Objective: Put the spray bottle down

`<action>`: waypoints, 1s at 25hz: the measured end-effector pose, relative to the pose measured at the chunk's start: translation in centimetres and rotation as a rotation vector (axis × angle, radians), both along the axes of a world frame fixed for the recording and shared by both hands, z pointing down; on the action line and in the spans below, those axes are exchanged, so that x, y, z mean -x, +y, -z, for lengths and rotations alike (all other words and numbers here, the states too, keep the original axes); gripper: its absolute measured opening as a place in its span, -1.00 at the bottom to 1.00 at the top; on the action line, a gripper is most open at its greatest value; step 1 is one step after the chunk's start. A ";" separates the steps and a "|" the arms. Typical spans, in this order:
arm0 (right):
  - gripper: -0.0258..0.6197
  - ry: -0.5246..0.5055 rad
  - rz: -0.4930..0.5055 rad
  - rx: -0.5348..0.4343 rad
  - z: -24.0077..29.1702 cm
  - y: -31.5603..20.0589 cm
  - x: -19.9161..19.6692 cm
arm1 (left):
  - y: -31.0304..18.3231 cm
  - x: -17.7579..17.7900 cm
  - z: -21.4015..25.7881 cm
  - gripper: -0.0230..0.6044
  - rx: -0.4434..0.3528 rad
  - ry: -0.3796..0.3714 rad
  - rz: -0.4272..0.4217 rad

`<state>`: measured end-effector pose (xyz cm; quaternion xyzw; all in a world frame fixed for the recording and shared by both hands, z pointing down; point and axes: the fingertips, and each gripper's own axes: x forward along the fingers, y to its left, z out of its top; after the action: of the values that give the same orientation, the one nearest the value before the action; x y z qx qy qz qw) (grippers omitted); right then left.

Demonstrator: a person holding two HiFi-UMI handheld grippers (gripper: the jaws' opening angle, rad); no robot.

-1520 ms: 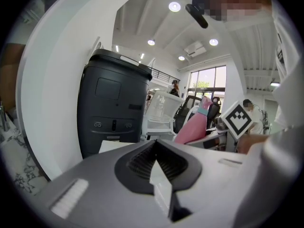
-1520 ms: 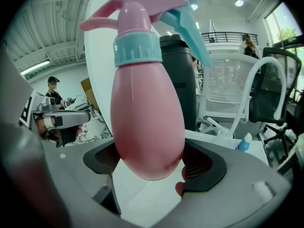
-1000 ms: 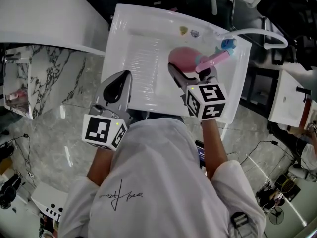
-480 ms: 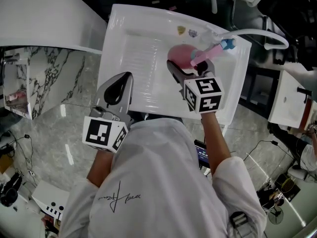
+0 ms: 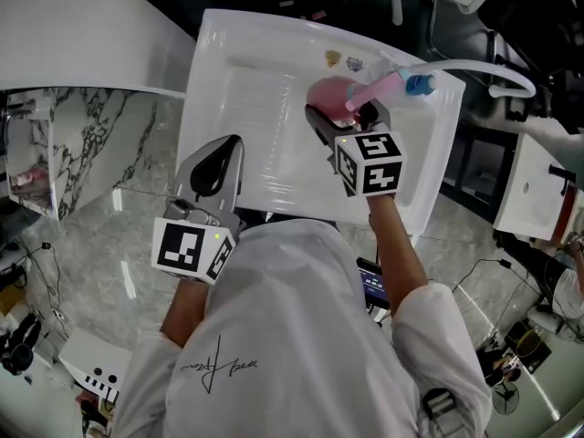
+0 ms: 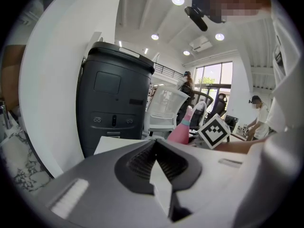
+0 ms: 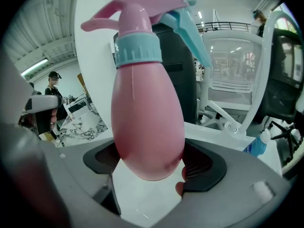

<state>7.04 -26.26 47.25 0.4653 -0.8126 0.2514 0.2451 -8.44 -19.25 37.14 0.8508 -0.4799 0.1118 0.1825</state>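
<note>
Pink spray bottle (image 7: 147, 113) clamped by its belly in right gripper (image 5: 342, 117), not yet set down.
Hangs upright over far right of white table (image 5: 255, 108); lowering and release remain. Left gripper (image 6: 156, 160) pinched together, empty, near left.

The spray bottle (image 5: 330, 93) sat between the two jaws of the right claw (image 5: 347, 115), over the far part of the table (image 5: 246, 144). The left claw (image 5: 212, 167) was off to its left, nearer the person, at the table's near edge. A small bottle (image 5: 419, 84) sat just right of the right claw. A big bin (image 6: 114, 108) stood ahead of the left claw.
</note>
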 end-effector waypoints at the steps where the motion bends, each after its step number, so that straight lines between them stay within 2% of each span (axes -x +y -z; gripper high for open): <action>1: 0.28 -0.001 0.003 0.005 -0.2 -0.2 0.0 | 0.0 0.0 -0.1 -0.76 0.002 0.000 0.003; 25: 0.28 0.011 -0.039 0.018 -4.0 -5.1 0.3 | -0.6 0.6 -1.4 -0.76 0.049 -0.013 0.029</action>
<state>6.79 -31.32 51.20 0.4803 -0.7997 0.2606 0.2488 -9.07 -19.89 38.53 0.8383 -0.4905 0.1264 0.2017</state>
